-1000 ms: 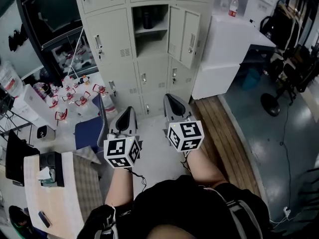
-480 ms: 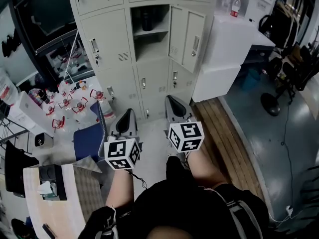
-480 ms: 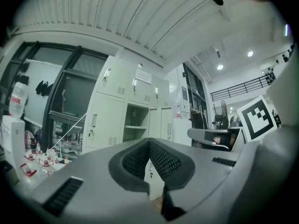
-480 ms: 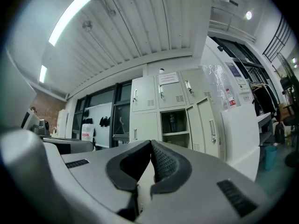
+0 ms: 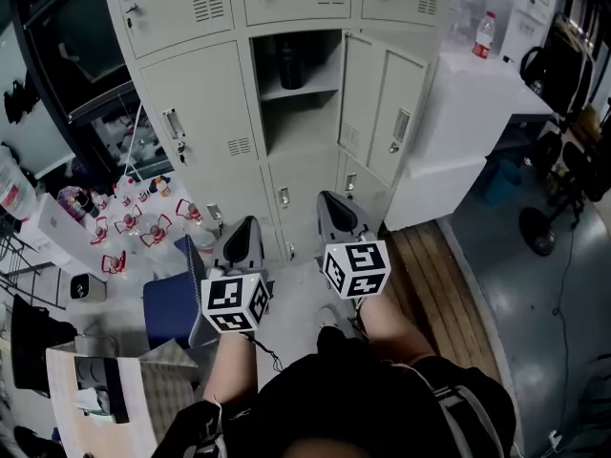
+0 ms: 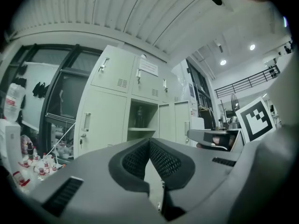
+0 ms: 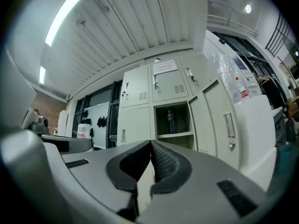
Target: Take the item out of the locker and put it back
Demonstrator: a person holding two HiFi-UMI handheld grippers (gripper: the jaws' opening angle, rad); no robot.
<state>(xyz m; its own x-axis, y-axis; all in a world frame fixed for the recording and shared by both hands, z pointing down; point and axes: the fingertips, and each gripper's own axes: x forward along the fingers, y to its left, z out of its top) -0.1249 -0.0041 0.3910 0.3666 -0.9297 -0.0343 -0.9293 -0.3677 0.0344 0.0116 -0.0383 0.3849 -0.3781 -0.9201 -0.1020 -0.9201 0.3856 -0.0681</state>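
A grey bank of lockers point(image 5: 200, 93) stands ahead. One compartment is open, its door point(image 5: 393, 113) swung to the right. A dark bottle point(image 5: 290, 65) stands on the upper shelf inside; the same bottle point(image 7: 171, 120) shows in the right gripper view and faintly as a bottle point(image 6: 138, 117) in the left gripper view. My left gripper point(image 5: 244, 233) and right gripper point(image 5: 334, 207) are held side by side, low, well short of the locker. Both are shut with nothing between the jaws.
A white cabinet point(image 5: 468, 122) with a red-capped bottle point(image 5: 484, 33) stands right of the lockers. Small red-and-white items point(image 5: 134, 222) lie on the floor at the left, beside a blue box point(image 5: 170, 308). A wooden platform point(image 5: 434, 284) runs along the right.
The whole view has drawn nearer to the lockers, which now look larger and lower in the head view. Both grippers stay shut and side by side.
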